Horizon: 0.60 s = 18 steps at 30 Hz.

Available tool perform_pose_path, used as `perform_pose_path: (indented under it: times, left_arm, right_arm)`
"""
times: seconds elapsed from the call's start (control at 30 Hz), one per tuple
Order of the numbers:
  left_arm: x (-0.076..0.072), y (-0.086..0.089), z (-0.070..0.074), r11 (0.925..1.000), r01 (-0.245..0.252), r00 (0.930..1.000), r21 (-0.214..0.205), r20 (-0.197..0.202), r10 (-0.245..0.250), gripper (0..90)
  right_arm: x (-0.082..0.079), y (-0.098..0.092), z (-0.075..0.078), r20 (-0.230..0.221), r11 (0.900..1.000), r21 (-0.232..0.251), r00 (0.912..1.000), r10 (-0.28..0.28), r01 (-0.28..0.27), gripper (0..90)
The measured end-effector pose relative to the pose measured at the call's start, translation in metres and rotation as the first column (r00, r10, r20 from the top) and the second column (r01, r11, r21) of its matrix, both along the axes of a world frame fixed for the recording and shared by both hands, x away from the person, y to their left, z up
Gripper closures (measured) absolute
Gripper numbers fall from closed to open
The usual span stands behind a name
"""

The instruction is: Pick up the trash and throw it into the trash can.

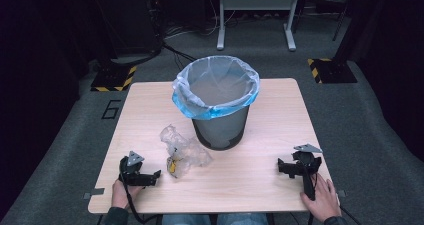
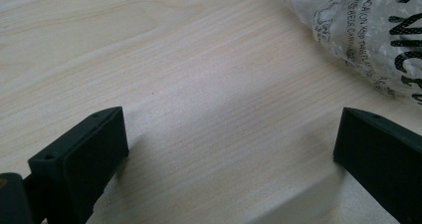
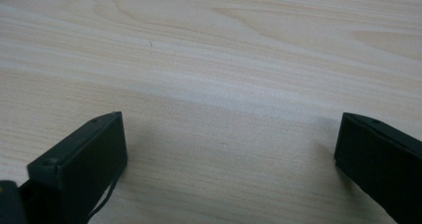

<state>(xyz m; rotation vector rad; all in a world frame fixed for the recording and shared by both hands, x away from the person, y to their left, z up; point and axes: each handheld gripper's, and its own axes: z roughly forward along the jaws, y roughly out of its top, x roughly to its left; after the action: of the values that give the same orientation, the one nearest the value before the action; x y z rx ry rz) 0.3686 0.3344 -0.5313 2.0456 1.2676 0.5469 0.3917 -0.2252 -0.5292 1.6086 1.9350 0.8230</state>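
Observation:
A crumpled clear plastic bag [image 1: 181,151] with black print lies on the wooden table [image 1: 260,135], just left of a grey bin [image 1: 220,127] lined with a blue-edged bag [image 1: 215,87]. My left gripper [image 1: 156,175] rests on the table near the front left, open, its jaws pointing right toward the plastic bag [image 2: 368,30], which lies beyond the right jaw with nothing between the fingers [image 2: 79,159]. At the front right my right gripper [image 1: 281,165] rests open on bare wood, its fingers [image 3: 79,159] wide apart and pointing left.
The bin stands in the middle of the table, toward the far edge. Beyond the table, on grey carpet, are a metal stand's legs [image 1: 255,30], cables and two black-and-yellow striped plates [image 1: 114,77]. A hand [image 1: 325,200] holds the right gripper from the front edge.

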Motion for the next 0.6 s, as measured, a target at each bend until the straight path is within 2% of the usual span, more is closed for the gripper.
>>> perform_pose_path:
  times: [0.17,0.43,0.6]
  left_arm:
    - [-0.0038,-0.0011,0.0000,1.0000,0.000,1.0000,0.003,0.004,0.000,0.3]
    - [-0.0027,-0.0002,0.0003,0.9996,0.029,0.9994,-0.007,-0.016,-0.029,0.1]
    - [-0.0036,-0.0014,0.0016,0.9991,0.039,0.9992,0.014,-0.009,-0.039,0.0]
  right_arm:
    - [-0.0002,0.0011,-0.0003,0.004,1.0000,0.002,1.0000,-0.007,0.007,0.0]
    - [-0.0001,0.0042,-0.0004,0.006,0.9995,0.002,0.9995,-0.031,0.031,0.0]
    - [0.0004,0.0038,-0.0003,0.005,0.9998,0.001,0.9998,-0.020,0.020,0.0]
